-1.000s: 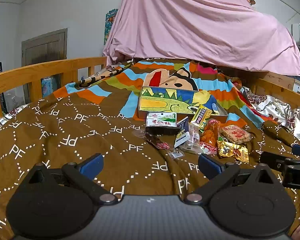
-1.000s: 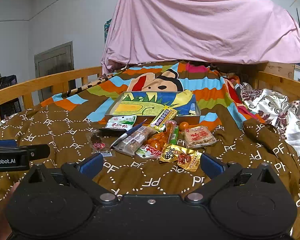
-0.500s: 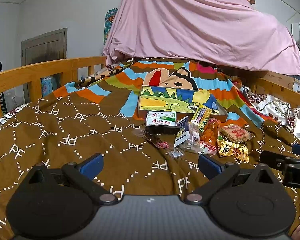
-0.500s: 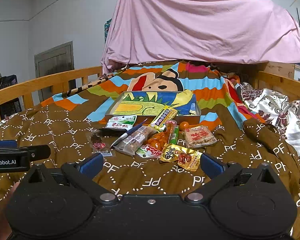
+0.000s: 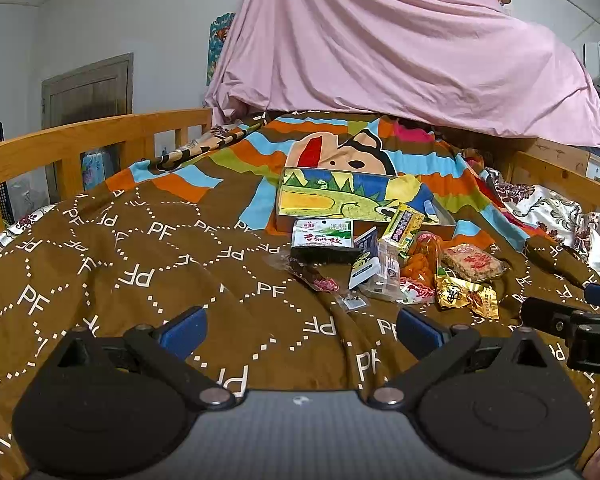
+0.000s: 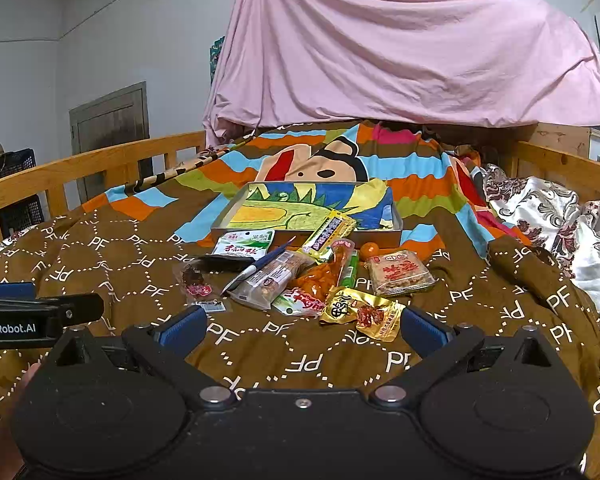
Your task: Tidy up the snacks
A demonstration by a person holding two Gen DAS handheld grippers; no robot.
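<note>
Several snack packets lie heaped on the brown quilt in front of a shallow box (image 6: 396,229) (image 5: 446,218) with a cartoon-printed bottom. Among them are a green-and-white packet (image 6: 244,243) (image 5: 323,234), a gold packet (image 6: 362,312) (image 5: 466,298), a square cracker pack (image 6: 400,272) (image 5: 473,262), an orange pouch (image 6: 324,278) and a red sausage packet (image 6: 196,282) (image 5: 316,278). My left gripper (image 5: 300,326) is open, short of the heap. My right gripper (image 6: 302,326) is open too, with the gold packet just beyond its fingers.
Wooden bed rails (image 5: 80,136) (image 6: 568,168) run along both sides. A pink sheet (image 6: 400,48) hangs behind the bed. A flowered pillow (image 6: 548,216) lies at the right. Brown quilt (image 5: 120,264) spreads to the left of the snacks.
</note>
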